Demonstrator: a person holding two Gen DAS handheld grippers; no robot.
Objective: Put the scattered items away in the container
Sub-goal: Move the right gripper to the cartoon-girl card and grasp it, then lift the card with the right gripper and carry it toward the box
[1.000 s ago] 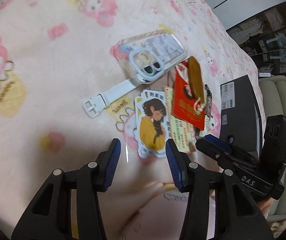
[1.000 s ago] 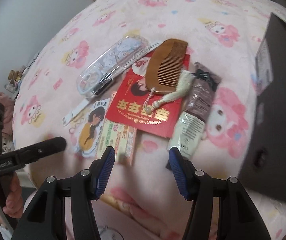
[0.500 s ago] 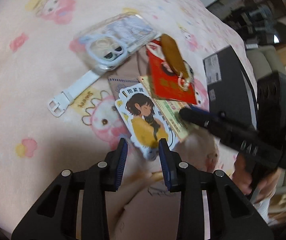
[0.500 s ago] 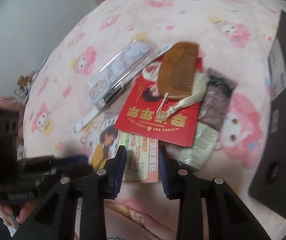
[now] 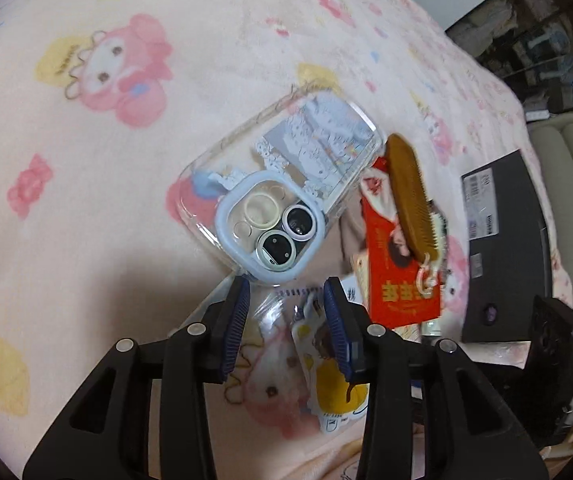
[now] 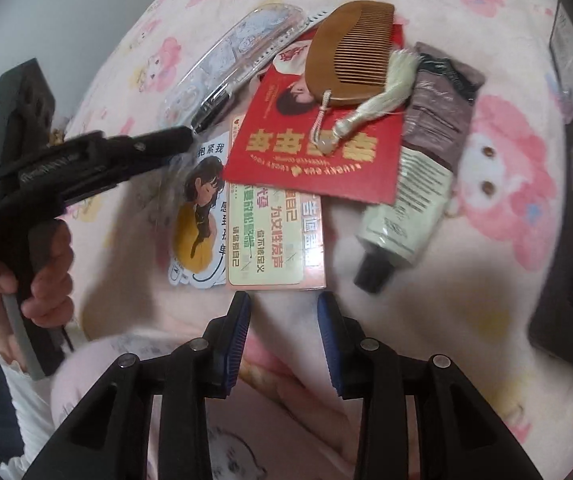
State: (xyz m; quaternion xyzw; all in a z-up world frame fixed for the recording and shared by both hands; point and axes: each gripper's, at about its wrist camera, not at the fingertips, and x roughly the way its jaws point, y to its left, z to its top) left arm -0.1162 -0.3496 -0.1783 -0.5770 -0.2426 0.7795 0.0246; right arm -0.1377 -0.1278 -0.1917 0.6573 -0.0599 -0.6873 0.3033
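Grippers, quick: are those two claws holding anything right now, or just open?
Left gripper: open, holding nothing, just over the phone case.
Right gripper: open, empty, just short of the cards.

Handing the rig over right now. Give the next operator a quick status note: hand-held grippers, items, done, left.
Left hand-held gripper: jaws just closed partway, empty, over a clear sleeve near the phone case.
Right hand-held gripper: also just closed partway, empty, just short of the green card.
Items all on the blanket in one pile: comb on the red envelope, tube beside it, girl sticker.
Black box sits to the right.
Done: nothing seen packed yet.
Left: everything.
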